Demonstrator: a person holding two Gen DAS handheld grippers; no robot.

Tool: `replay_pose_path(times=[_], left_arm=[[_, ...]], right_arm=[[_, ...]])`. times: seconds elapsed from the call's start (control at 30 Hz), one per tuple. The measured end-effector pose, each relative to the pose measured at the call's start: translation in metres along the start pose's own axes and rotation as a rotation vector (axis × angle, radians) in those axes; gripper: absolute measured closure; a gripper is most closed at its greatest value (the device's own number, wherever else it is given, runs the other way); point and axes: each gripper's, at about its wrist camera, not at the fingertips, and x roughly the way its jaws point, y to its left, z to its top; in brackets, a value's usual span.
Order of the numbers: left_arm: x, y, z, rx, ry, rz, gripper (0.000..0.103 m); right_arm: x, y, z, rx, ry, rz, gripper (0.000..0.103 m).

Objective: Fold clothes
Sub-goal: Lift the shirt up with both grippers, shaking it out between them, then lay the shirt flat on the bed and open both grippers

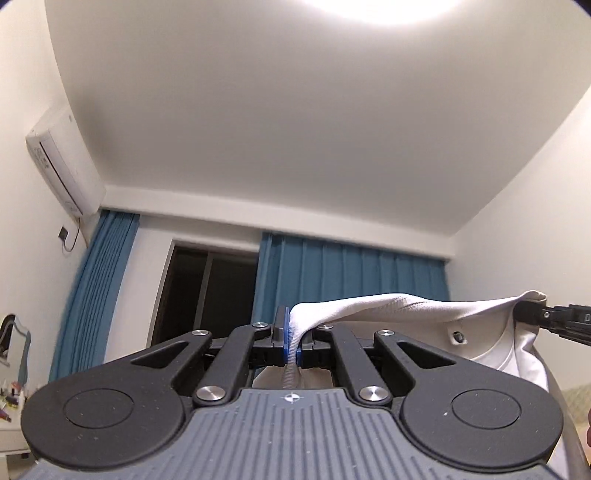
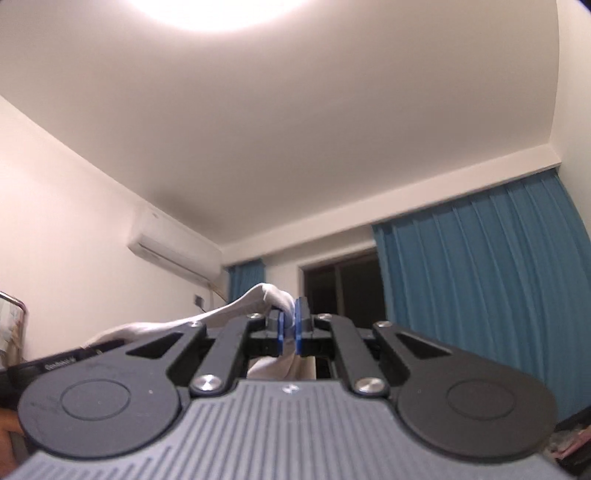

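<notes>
A white garment [image 1: 406, 310] hangs stretched in the air between both grippers, which point up toward the ceiling. My left gripper [image 1: 293, 339] is shut on one edge of it, the cloth pinched between the blue pads. The right gripper shows at the right edge of the left wrist view [image 1: 532, 314], gripping the other end. In the right wrist view my right gripper [image 2: 290, 328] is shut on the white garment [image 2: 255, 301], which trails to the left toward the other tool. Most of the cloth hangs below, hidden.
Blue curtains [image 1: 351, 280] flank a dark window [image 1: 207, 291]. An air conditioner [image 1: 62, 162] is mounted on the left wall. A ceiling light [image 2: 207, 11] glares overhead. A cluttered white shelf [image 1: 9, 406] sits at the far left.
</notes>
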Motion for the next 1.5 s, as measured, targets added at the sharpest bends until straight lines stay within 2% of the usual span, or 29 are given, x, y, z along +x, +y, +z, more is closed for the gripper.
replay_pose_path(times=[0.1,0.23,0.5,0.67,0.77,0.83,0.93,1.07,1.1,1.13,1.17,1.2,1.23,1.37,1.5], left_arm=[[0.031,-0.005,-0.048,0.029,0.091,0.018,0.098],[0.08,-0.002,-0.148,0.034,0.243,0.047,0.098],[0.193,0.018,-0.398,-0.004,0.553,0.099,0.098],[0.256,0.036,-0.563,-0.045,0.836,0.123,0.098],[0.276,0.062,-0.634,-0.108,0.974,0.136,0.098],[0.287,0.068,-0.665,-0.1,1.039,0.129,0.098],[0.293,0.082,-0.699,-0.109,1.11,0.124,0.097],[0.3,0.097,-0.701,-0.103,1.128,0.102,0.094],[0.298,0.099,-0.699,-0.092,1.128,0.097,0.092],[0.297,0.101,-0.696,-0.081,1.128,0.092,0.08],[0.296,0.103,-0.693,-0.071,1.128,0.086,0.062],[0.293,0.104,-0.688,-0.067,1.122,0.079,0.054],[0.288,0.103,-0.677,-0.076,1.104,0.068,0.049],[0.261,0.098,-0.627,-0.083,1.058,0.038,0.049],[0.211,0.094,-0.567,-0.091,0.999,0.03,0.045]], right_arm=[[0.026,-0.033,-0.043,0.025,0.096,-0.06,0.096],[0.051,-0.086,-0.139,0.059,0.218,-0.127,0.096],[0.119,-0.184,-0.373,0.145,0.487,-0.234,0.096],[0.159,-0.248,-0.533,0.225,0.703,-0.304,0.095],[0.17,-0.28,-0.617,0.32,0.836,-0.356,0.095],[0.173,-0.286,-0.659,0.369,0.891,-0.381,0.094],[0.179,-0.287,-0.702,0.418,0.956,-0.403,0.093],[0.178,-0.292,-0.724,0.466,0.962,-0.408,0.084],[0.183,-0.293,-0.725,0.446,0.967,-0.405,0.08],[0.187,-0.293,-0.725,0.426,0.973,-0.401,0.076],[0.187,-0.29,-0.718,0.408,0.967,-0.401,0.064],[0.183,-0.286,-0.709,0.393,0.956,-0.402,0.052],[0.18,-0.282,-0.699,0.377,0.944,-0.402,0.049],[0.167,-0.266,-0.659,0.315,0.897,-0.405,0.049],[0.136,-0.233,-0.606,0.286,0.839,-0.379,0.049]])
